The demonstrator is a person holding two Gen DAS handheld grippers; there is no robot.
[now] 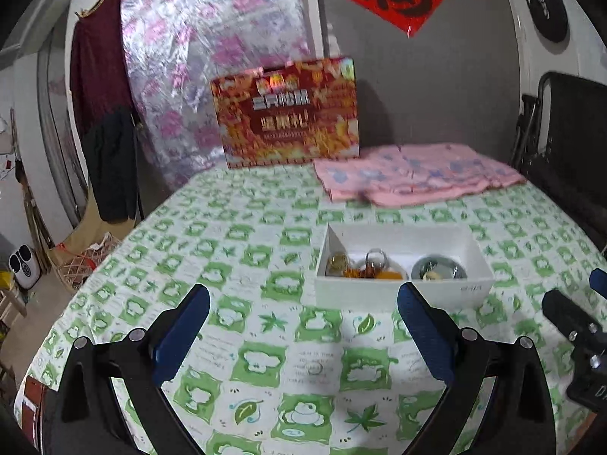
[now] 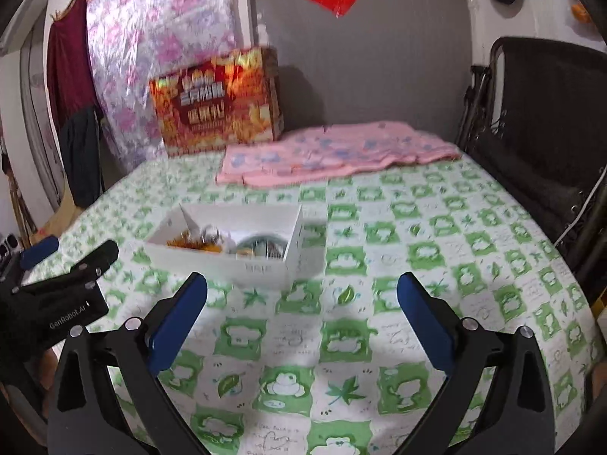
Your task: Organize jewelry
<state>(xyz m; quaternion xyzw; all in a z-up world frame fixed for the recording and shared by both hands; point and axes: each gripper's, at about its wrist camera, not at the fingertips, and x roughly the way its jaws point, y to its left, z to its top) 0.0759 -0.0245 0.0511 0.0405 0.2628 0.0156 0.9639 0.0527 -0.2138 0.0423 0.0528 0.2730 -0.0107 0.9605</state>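
Note:
A white open box [image 1: 402, 292] [image 2: 227, 263] stands on the green-and-white checked tablecloth [image 1: 265, 341] [image 2: 379, 303]. Inside lies a heap of jewelry [image 1: 364, 267] [image 2: 197, 242]: amber beads, metal rings and a grey-green bangle [image 1: 438, 267] [image 2: 261, 244]. My left gripper [image 1: 303, 303] hovers open just in front of the box, nothing between its blue pads. My right gripper [image 2: 301, 295] is open too, nearer than the box and to its right, also holding nothing. Each gripper shows at the edge of the other's view.
A folded pink cloth [image 1: 413, 174] [image 2: 334, 151] lies behind the box, with a red gift carton [image 1: 288, 113] [image 2: 220, 102] against the wall. A black chair [image 2: 538, 144] stands at the table's right side. Clothes hang at the left.

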